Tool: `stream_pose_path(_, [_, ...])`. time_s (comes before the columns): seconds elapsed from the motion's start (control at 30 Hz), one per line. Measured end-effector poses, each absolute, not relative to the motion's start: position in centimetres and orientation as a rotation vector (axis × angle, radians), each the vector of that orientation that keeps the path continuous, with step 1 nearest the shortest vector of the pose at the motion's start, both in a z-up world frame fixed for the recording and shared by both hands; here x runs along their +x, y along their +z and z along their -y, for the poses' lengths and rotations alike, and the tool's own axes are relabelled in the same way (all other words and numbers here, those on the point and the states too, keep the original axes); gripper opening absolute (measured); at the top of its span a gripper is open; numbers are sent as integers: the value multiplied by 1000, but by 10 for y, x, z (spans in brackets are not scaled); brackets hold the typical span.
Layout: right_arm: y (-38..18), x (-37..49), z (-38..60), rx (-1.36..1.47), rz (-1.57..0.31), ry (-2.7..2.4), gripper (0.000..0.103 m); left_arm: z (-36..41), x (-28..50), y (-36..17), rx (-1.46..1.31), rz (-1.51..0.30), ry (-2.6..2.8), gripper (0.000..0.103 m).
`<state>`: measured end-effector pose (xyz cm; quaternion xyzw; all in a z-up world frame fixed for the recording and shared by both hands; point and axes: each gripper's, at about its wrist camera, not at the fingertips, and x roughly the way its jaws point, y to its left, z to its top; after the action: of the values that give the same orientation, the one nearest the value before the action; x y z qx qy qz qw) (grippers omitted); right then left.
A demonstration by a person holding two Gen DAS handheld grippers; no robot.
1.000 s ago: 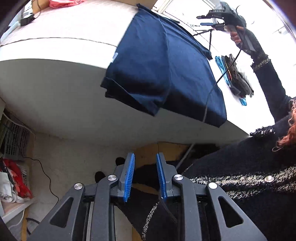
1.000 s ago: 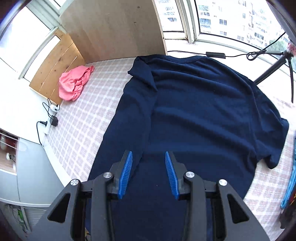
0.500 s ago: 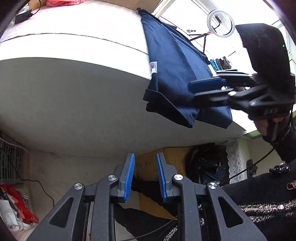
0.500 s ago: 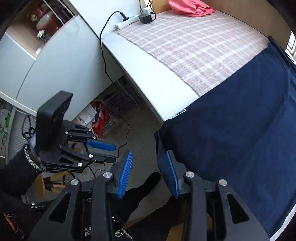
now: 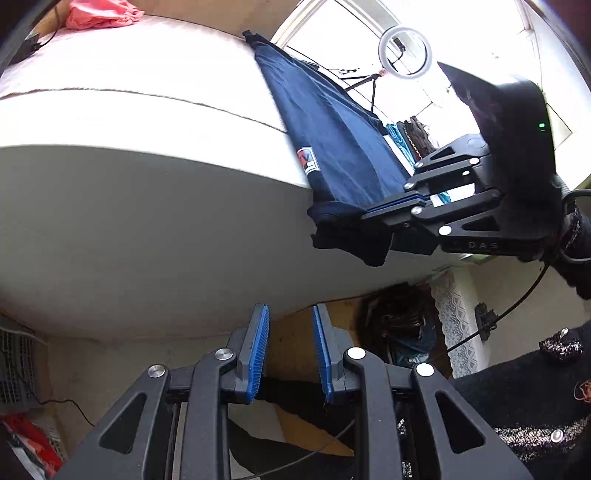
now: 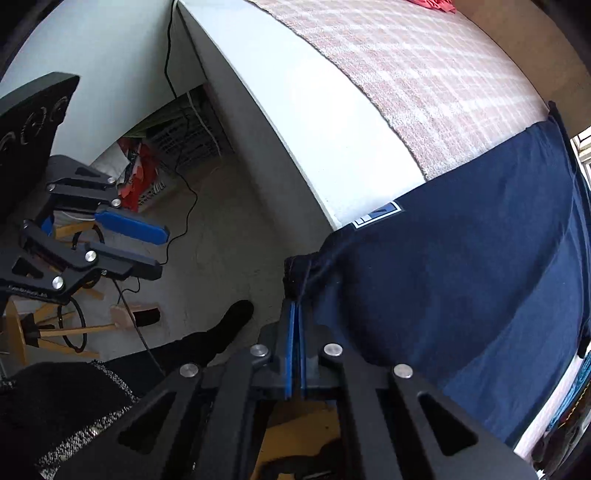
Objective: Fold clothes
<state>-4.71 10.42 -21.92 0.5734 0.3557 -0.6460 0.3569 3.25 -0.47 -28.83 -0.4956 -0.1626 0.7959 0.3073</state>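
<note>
At bed edge (image 6: 295,122), right gripper (image 6: 295,314) pinching shirt (image 6: 461,266) hem (overhanging); left gripper (image 5: 290,347) parted

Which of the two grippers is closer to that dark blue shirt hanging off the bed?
Right. The right gripper is clamped on the dark blue cotton shirt's hanging corner; the left gripper is open below the bed edge, apart from it.

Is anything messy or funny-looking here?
Yes. The navy T-shirt hangs off the bed's edge, with its bottom corner bunched in the shut right hand-held gripper. The left hand-held gripper is open and holds nothing. A pink garment lies crumpled at the bed's far end.
</note>
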Motion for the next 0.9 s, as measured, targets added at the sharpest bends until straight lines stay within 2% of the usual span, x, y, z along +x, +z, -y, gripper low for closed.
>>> stream_pose_path(0.27, [-145,-58,-111,1397,-1180,-1688,2,-38,-16,-267,-1151,308,2023,22])
stream_pose_path(0.53, [-139,-58,-109,1359,-1306,-1662,2,-67,-32,-247,-1002,236,1998,22])
stream_pose_path(0.63, [-141,-57,-107,1353,-1301,-1653,2,-78,-37,-244,-985,214,1970,32])
stream_pose_path(0.7, [-143,-57,-106,1346,-1299,-1644,2,-87,-38,-244,-985,179,1960,32])
stream_pose_path(0.73, [-143,-58,-106,1343,-1298,-1642,2,-90,-38,-244,-986,166,1957,29])
stream_pose_path(0.8, [-142,-59,-107,1341,-1293,-1643,2,-94,-36,-245,-989,165,1956,16])
stream_pose_path(0.83, [-142,-59,-108,1339,-1294,-1645,2,-94,-33,-246,-993,168,1952,0])
stream_pose_path(0.9, [-141,-62,-109,1340,-1279,-1661,2,-92,-23,-245,-995,168,1947,1])
